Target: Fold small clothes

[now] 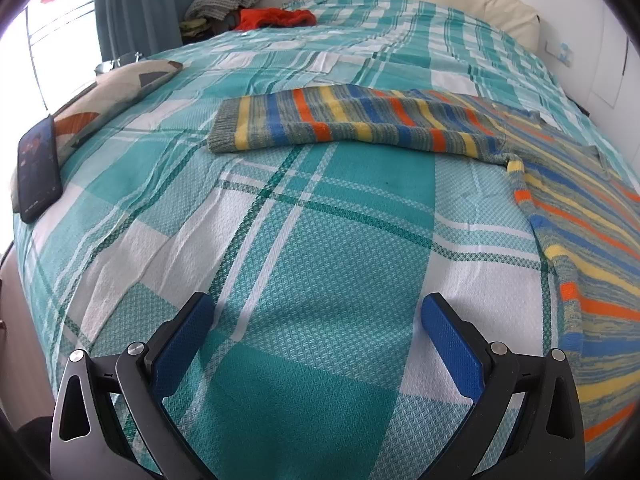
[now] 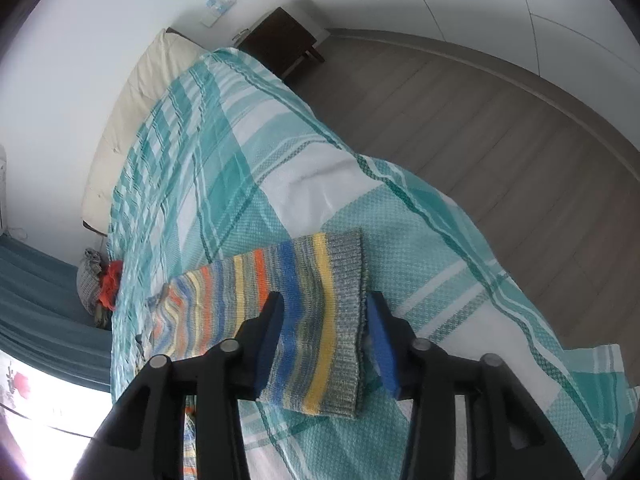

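A small striped knit sweater point(image 1: 592, 240) in blue, yellow, orange and grey lies on the teal plaid bedspread point(image 1: 320, 280). One sleeve point(image 1: 352, 124) stretches flat to the left across the bed. My left gripper point(image 1: 316, 312) is open and empty, low over the bedspread, well in front of that sleeve. In the right wrist view the other sleeve point(image 2: 316, 320) runs between the blue pads of my right gripper point(image 2: 324, 300). The jaws stand on either side of its grey cuff. I cannot tell whether they pinch it.
A black phone point(image 1: 38, 168) lies on a patterned pillow point(image 1: 120, 88) at the bed's left edge. An orange garment point(image 1: 276, 18) and a grey knit pile point(image 1: 224, 0) sit at the far corner. A dark nightstand point(image 2: 276, 40) and wooden floor point(image 2: 480, 120) lie right of the bed.
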